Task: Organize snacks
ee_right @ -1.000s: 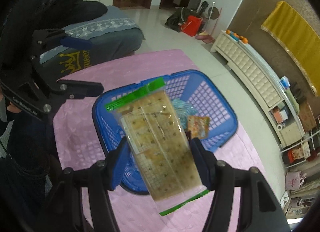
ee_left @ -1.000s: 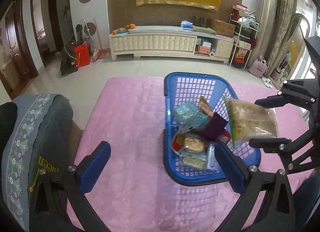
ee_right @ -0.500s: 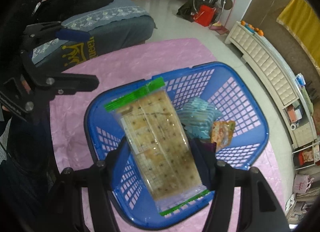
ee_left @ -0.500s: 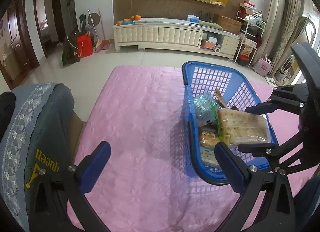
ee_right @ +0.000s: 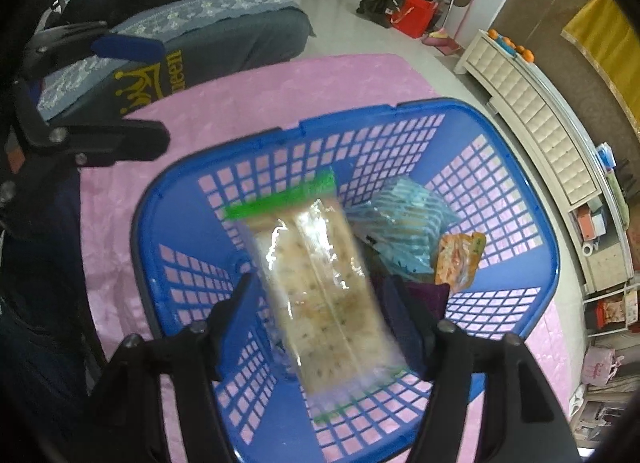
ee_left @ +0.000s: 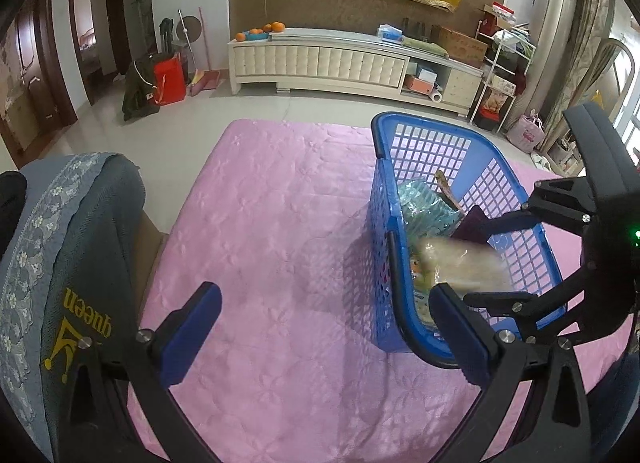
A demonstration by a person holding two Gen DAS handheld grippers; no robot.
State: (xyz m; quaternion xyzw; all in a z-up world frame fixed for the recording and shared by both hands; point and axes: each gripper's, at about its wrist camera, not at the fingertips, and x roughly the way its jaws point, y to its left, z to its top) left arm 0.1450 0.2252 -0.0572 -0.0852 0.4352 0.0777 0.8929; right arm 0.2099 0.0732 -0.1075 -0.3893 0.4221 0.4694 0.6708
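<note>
A blue plastic basket [ee_left: 382, 223] [ee_right: 516, 167] stands on the pink cloth and holds several snack packs. A clear cracker pack with green ends [ee_right: 320, 287] is blurred between the fingers of my right gripper [ee_right: 324, 303], inside the basket. The fingers stand wider than the pack, so it looks released. The pack also shows blurred in the left wrist view [ee_left: 460, 263]. My left gripper [ee_left: 324, 327] is open and empty, above the cloth left of the basket. A teal striped pack [ee_right: 404, 215], an orange pack [ee_right: 460, 259] and a purple pack [ee_right: 428, 295] lie in the basket.
A grey chair back with a "queen" print [ee_left: 68, 263] stands at the left edge of the pink table [ee_left: 260, 223]. A white cabinet [ee_left: 320, 59] runs along the far wall. A red bag [ee_left: 170, 79] sits on the floor.
My right gripper has lowered the cracker pack into the basket and its fingers have spread apart from the pack. The left gripper has shifted left, staying open.
</note>
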